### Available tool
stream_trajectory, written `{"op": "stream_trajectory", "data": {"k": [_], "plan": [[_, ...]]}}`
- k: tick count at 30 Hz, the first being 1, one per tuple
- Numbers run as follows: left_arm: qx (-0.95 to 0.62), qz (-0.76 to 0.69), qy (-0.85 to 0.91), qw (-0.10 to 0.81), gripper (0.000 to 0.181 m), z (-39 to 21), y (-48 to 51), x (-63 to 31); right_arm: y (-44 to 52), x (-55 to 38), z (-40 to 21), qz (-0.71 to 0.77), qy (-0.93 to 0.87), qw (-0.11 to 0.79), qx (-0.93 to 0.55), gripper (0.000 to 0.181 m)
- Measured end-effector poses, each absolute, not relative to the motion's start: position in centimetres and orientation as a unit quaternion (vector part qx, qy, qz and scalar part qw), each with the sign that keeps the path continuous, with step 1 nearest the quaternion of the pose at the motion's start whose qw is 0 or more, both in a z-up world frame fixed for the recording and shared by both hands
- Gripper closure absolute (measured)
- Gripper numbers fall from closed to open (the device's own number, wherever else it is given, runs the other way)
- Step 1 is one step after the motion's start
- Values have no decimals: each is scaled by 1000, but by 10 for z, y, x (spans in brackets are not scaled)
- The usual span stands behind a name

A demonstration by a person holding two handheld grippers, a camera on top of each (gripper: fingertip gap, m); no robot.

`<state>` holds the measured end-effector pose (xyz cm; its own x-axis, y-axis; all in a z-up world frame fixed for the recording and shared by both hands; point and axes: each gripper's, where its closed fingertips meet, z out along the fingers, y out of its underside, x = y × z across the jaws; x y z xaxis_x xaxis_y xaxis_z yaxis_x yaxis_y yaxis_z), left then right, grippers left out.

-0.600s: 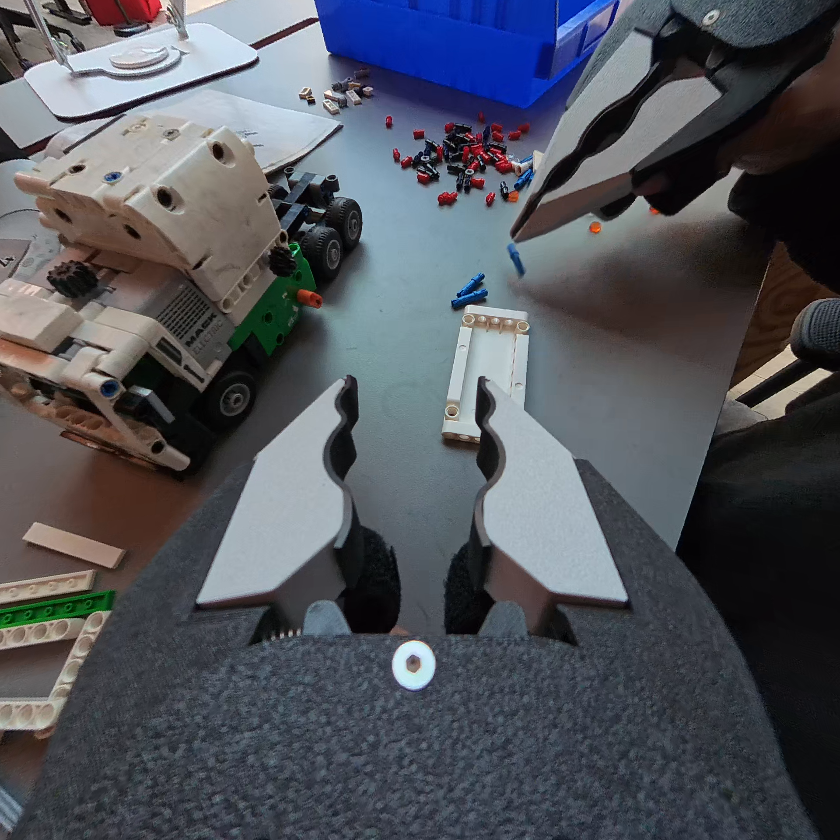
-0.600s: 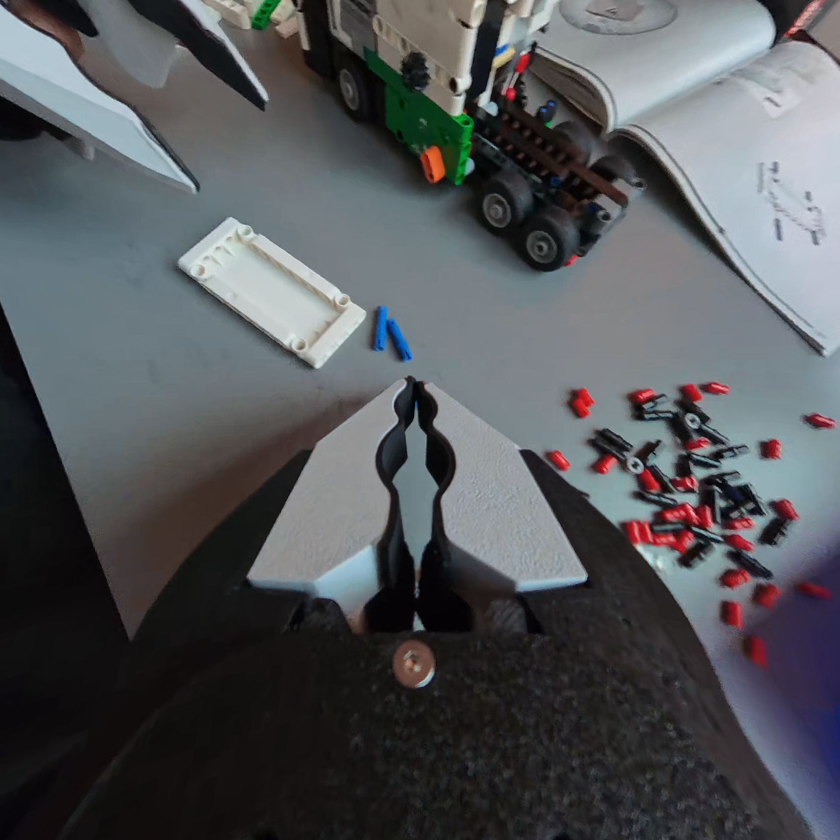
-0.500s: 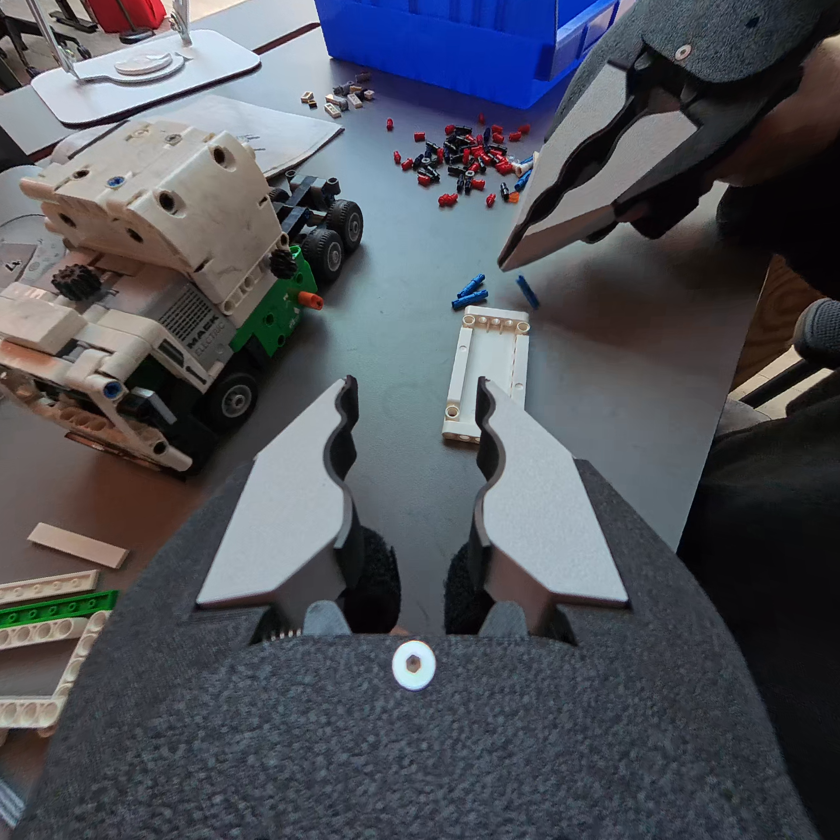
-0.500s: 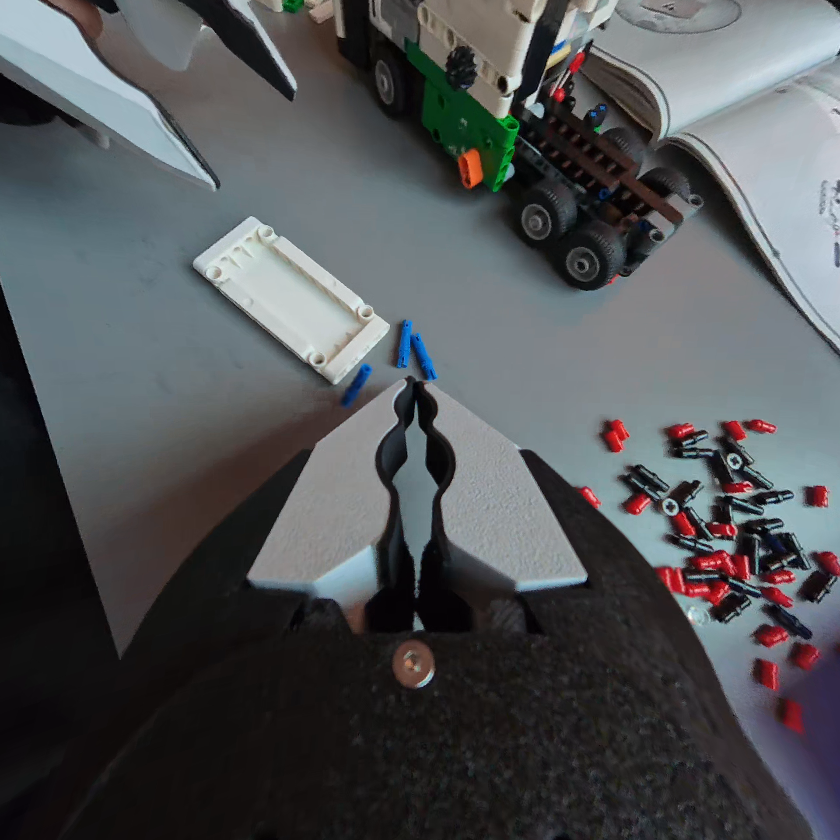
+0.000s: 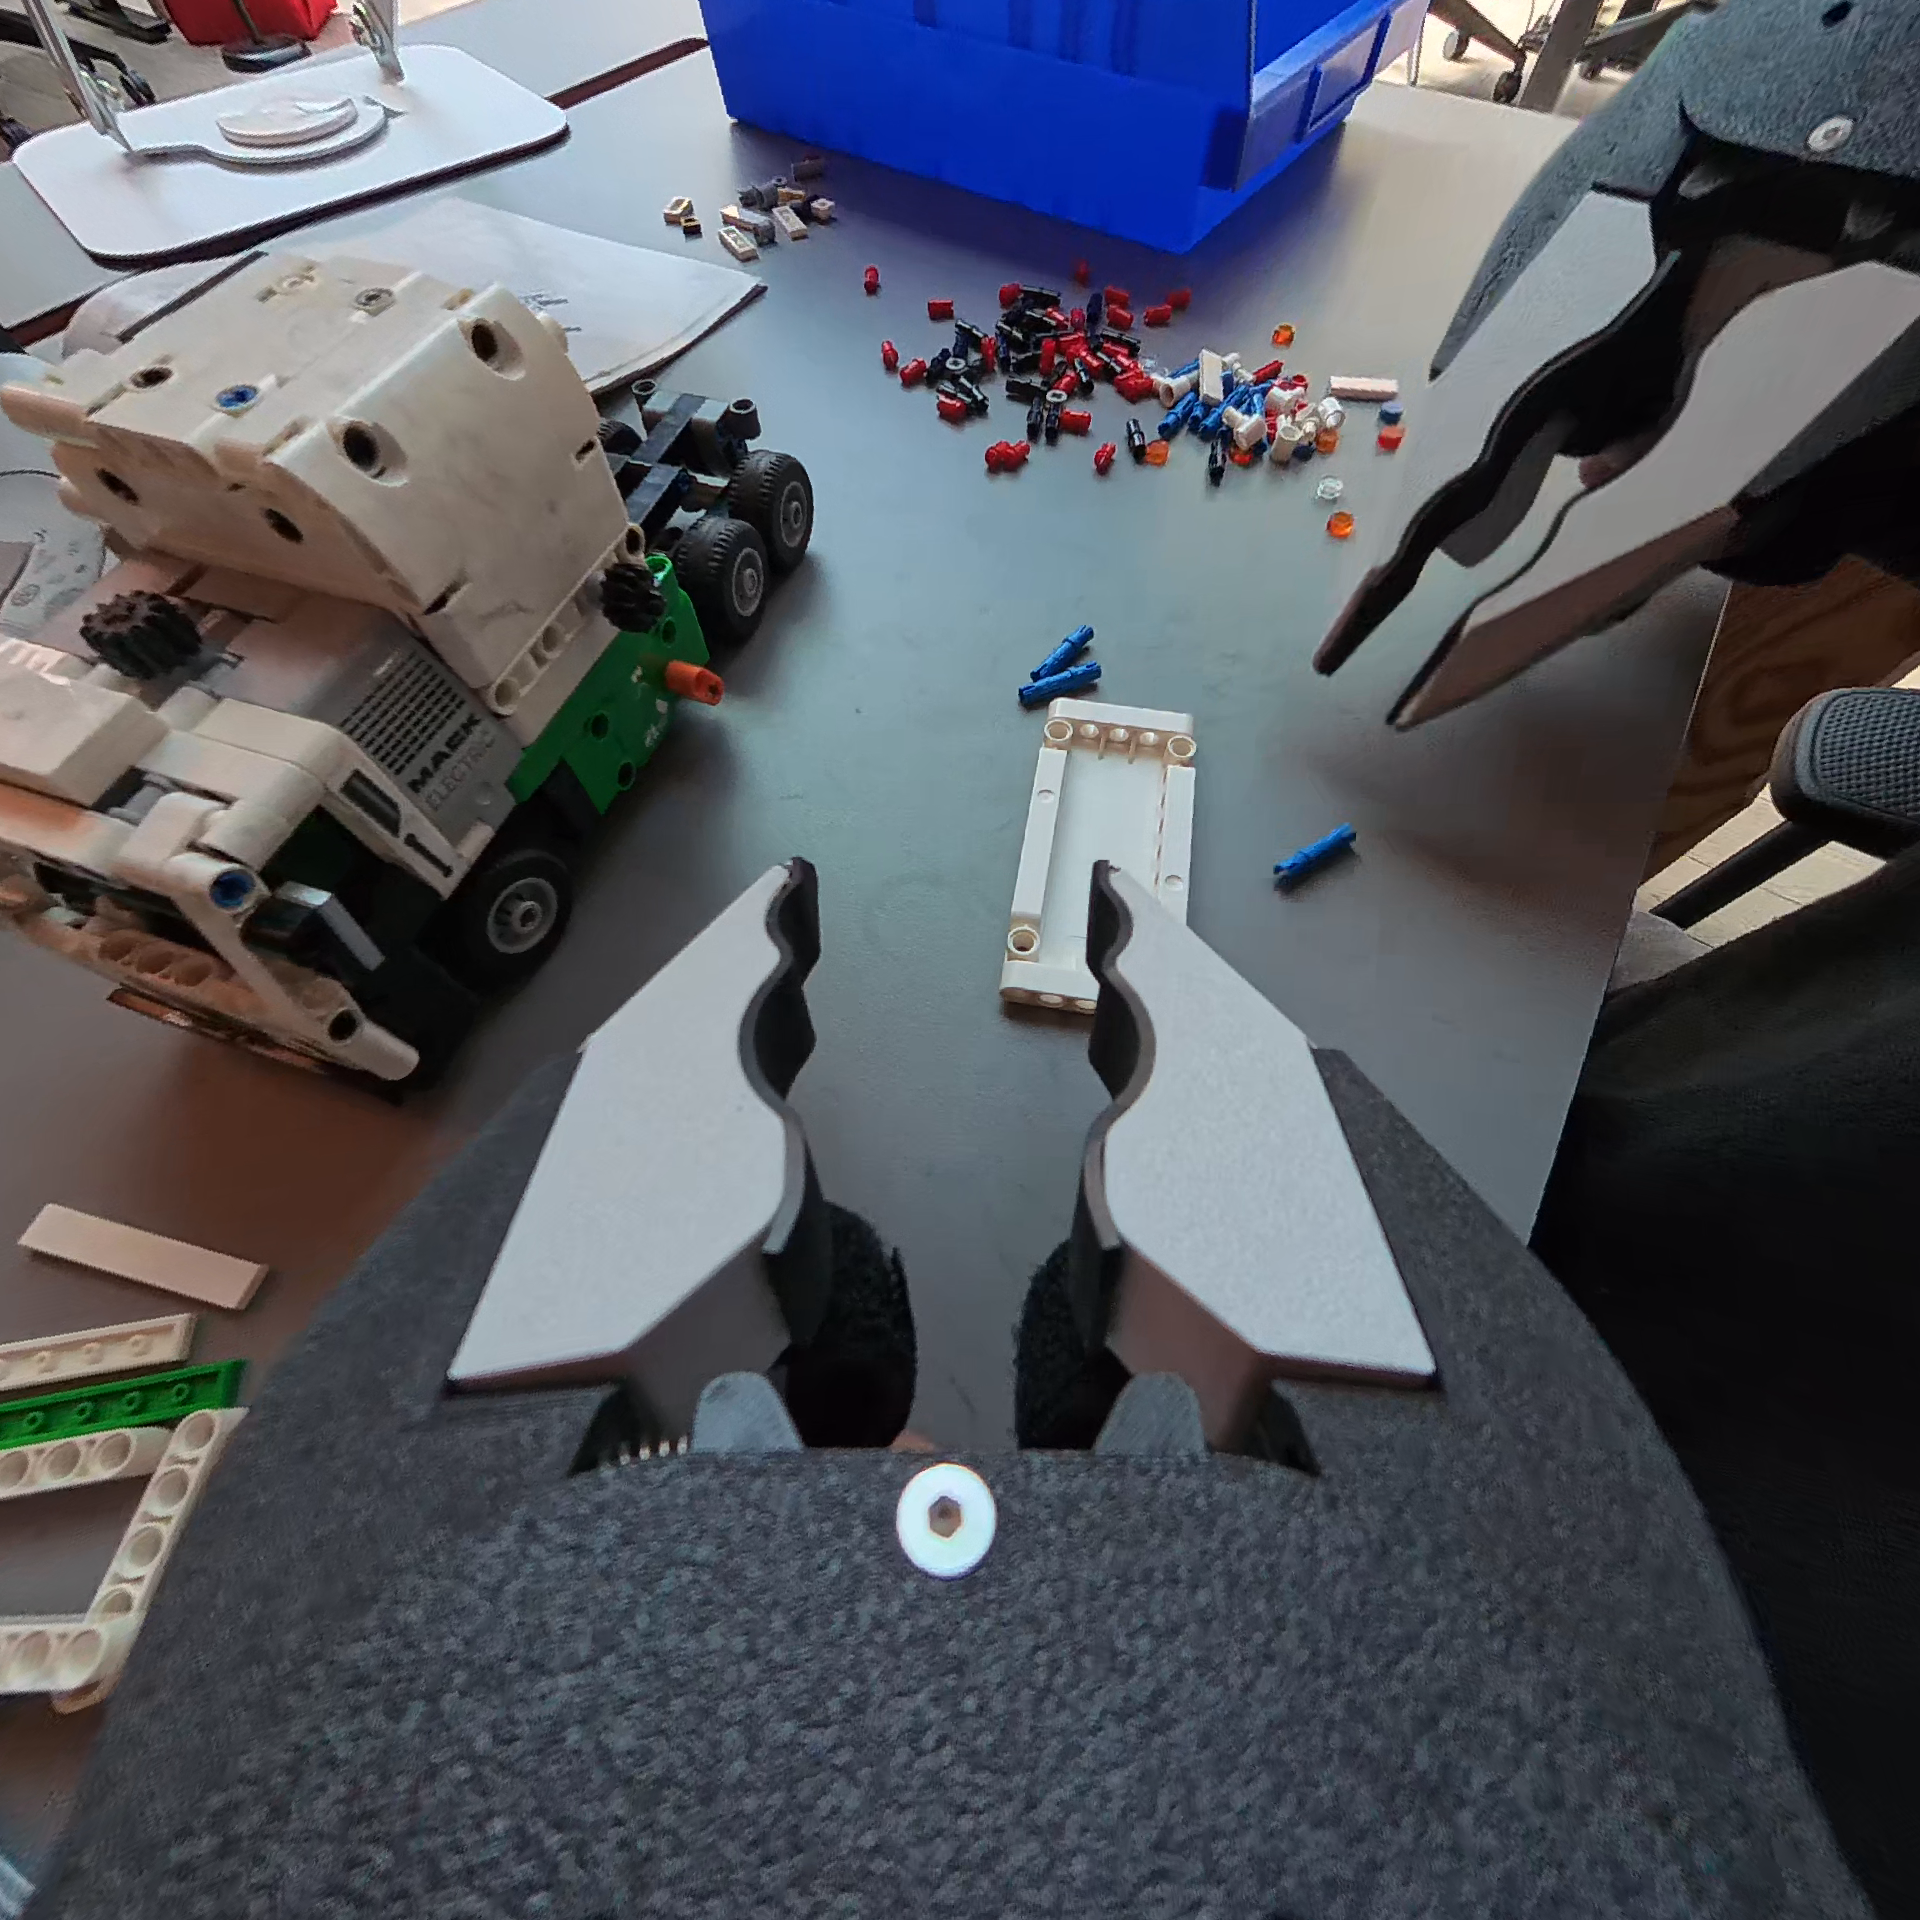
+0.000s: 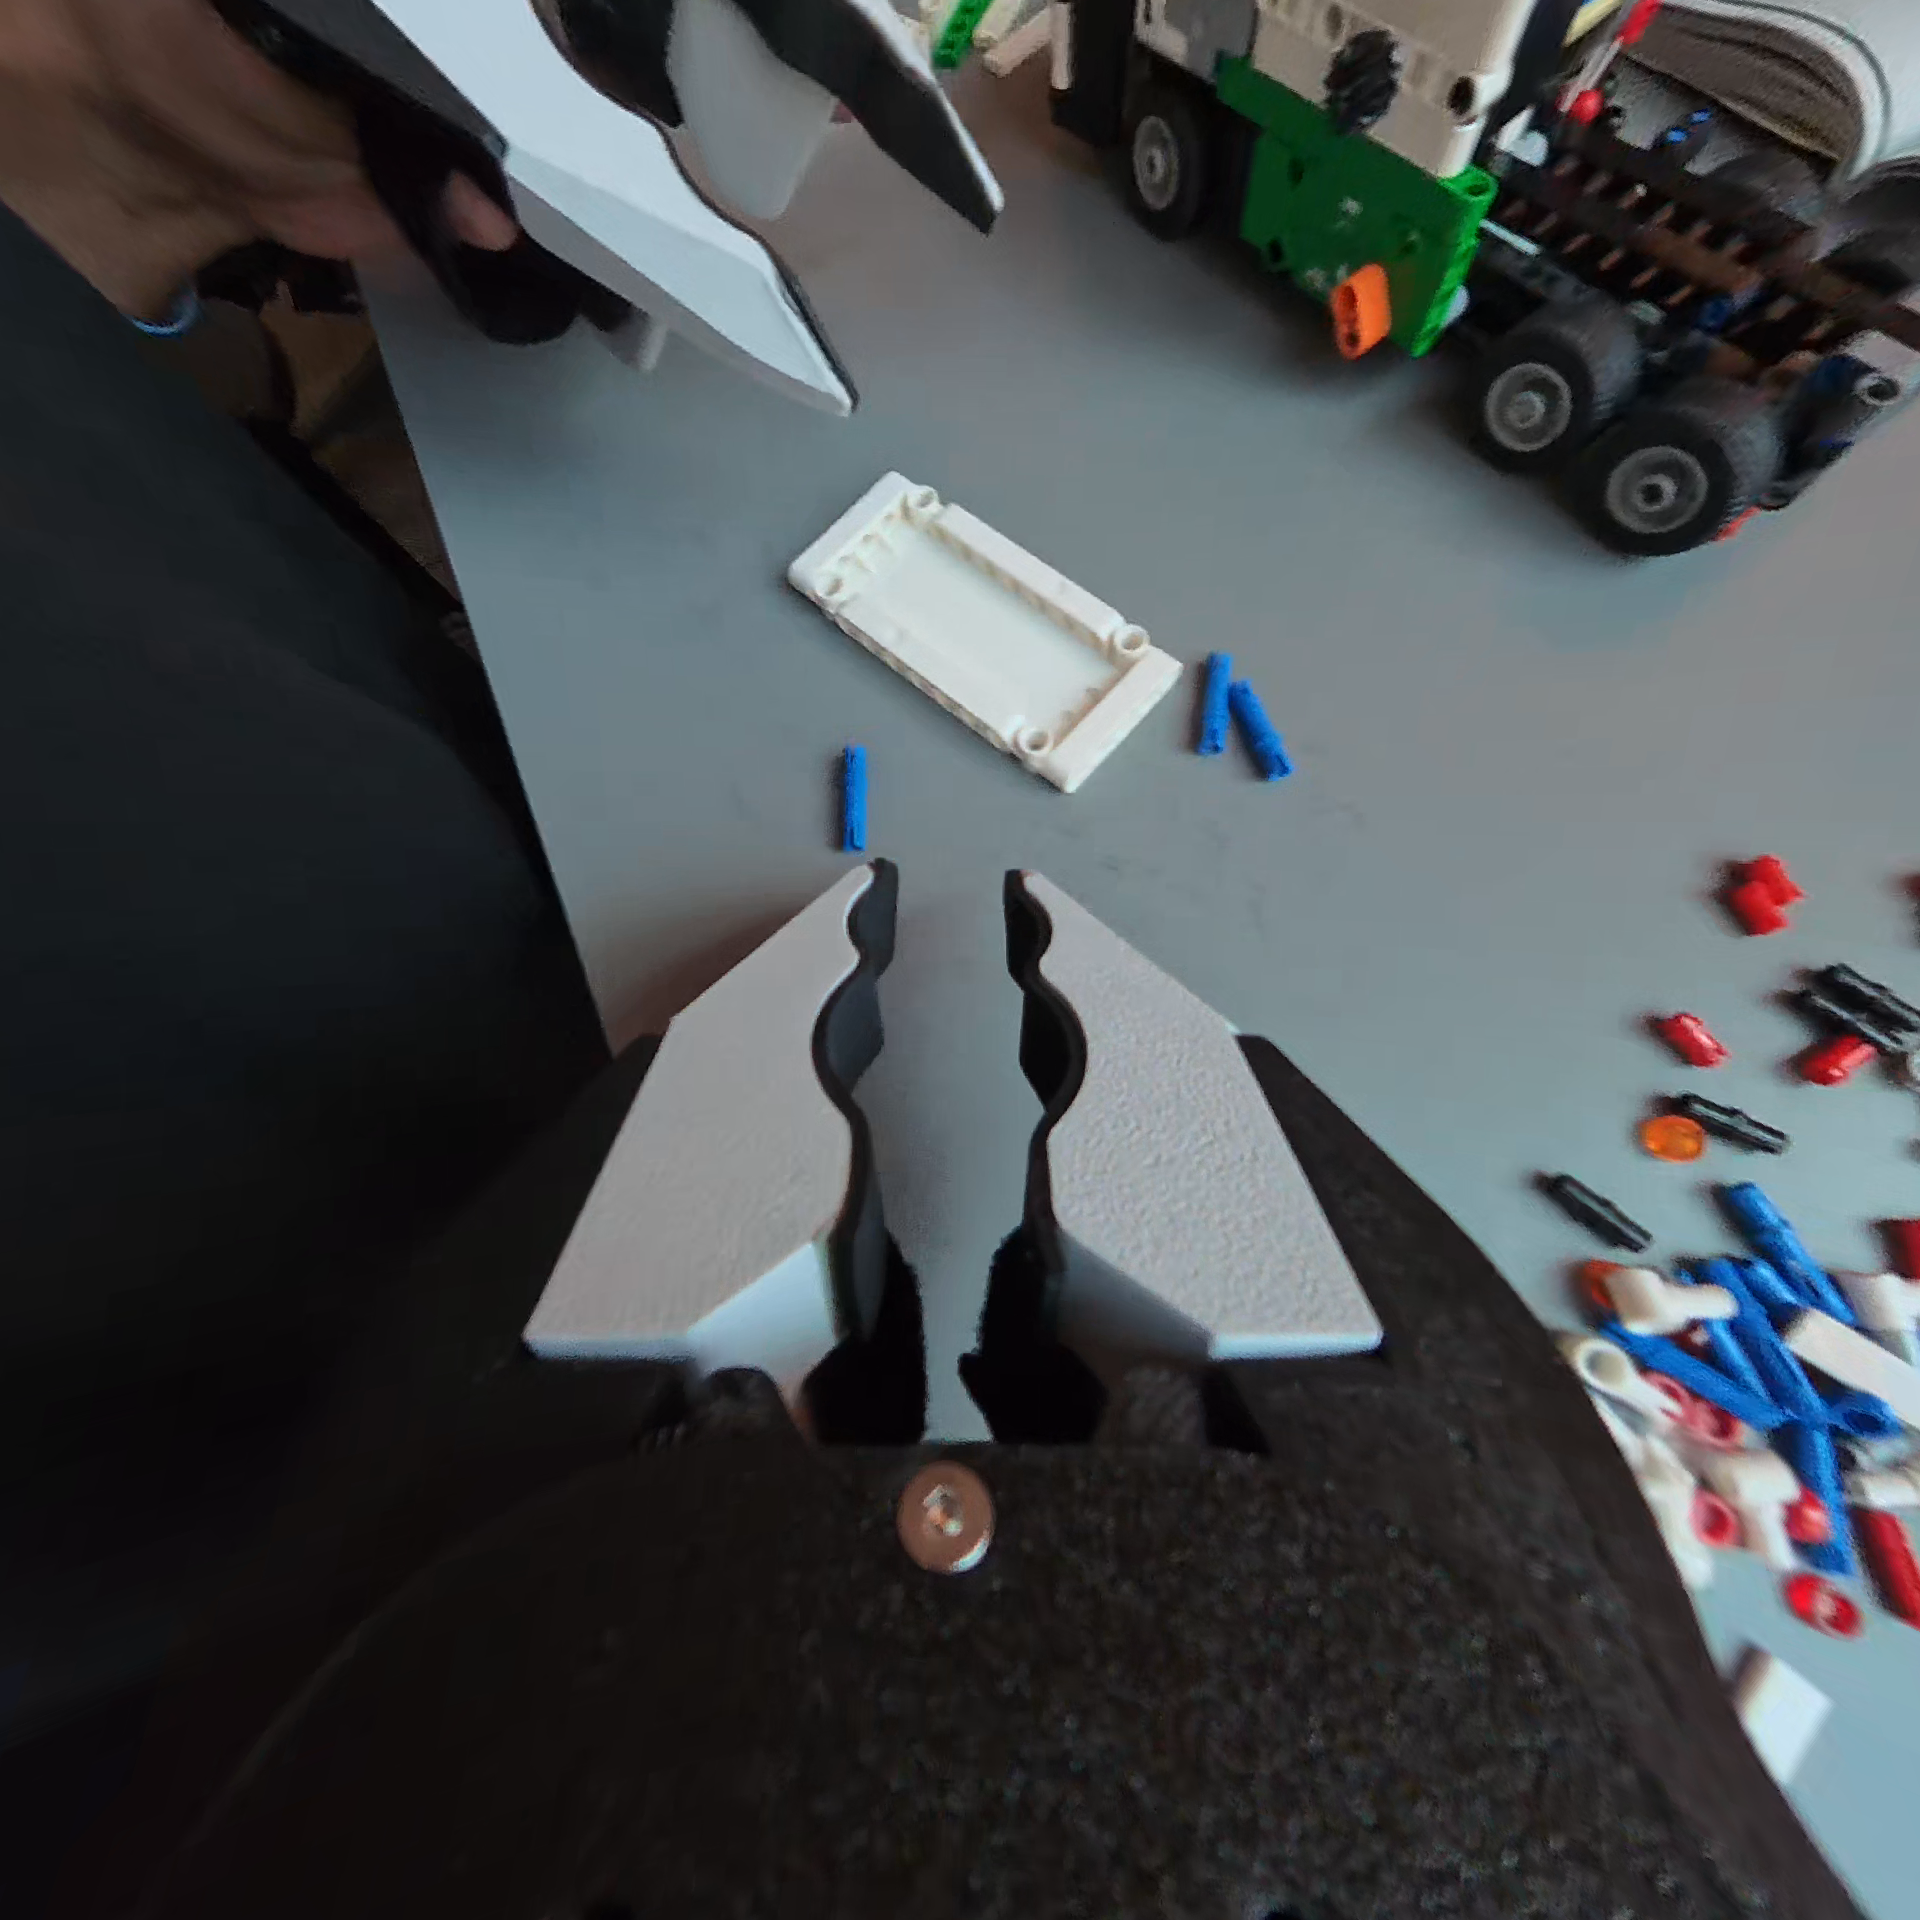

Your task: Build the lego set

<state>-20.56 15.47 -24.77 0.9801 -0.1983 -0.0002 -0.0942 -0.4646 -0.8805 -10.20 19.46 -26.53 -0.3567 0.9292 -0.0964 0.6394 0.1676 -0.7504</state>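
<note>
A white and green lego truck stands on the dark table at the left; it also shows in the right wrist view. A white flat panel lies in the middle, shown too in the right wrist view. Two blue pins lie past its far end, and one blue pin lies alone to its right. My left gripper is open and empty, just short of the panel. My right gripper is open and empty, hovering just behind the lone blue pin.
A heap of red, black, blue and white small parts lies farther back, before a blue bin. An instruction booklet lies behind the truck. Loose white, tan and green beams lie at the near left. The table edge runs along the right.
My right gripper was shut, let a blue pin drop beside the panel, then opened and pulled back to the right. The left gripper stayed open and still.
</note>
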Motion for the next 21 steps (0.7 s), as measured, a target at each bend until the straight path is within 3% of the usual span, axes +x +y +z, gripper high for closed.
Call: {"op": "stream_trajectory", "data": {"k": [9,12,21], "plan": [[-847,-44,92,521,131,-244,153,-204,143,-117,-283,341,-779,202,-487,167],[-845,-46,93,524,131,-243,153,-204,144,-115,-285,325,-787,216,-478,178],[-841,-47,95,530,132,-241,152,-203,203,-136,-262,294,-757,290,-507,178]]}}
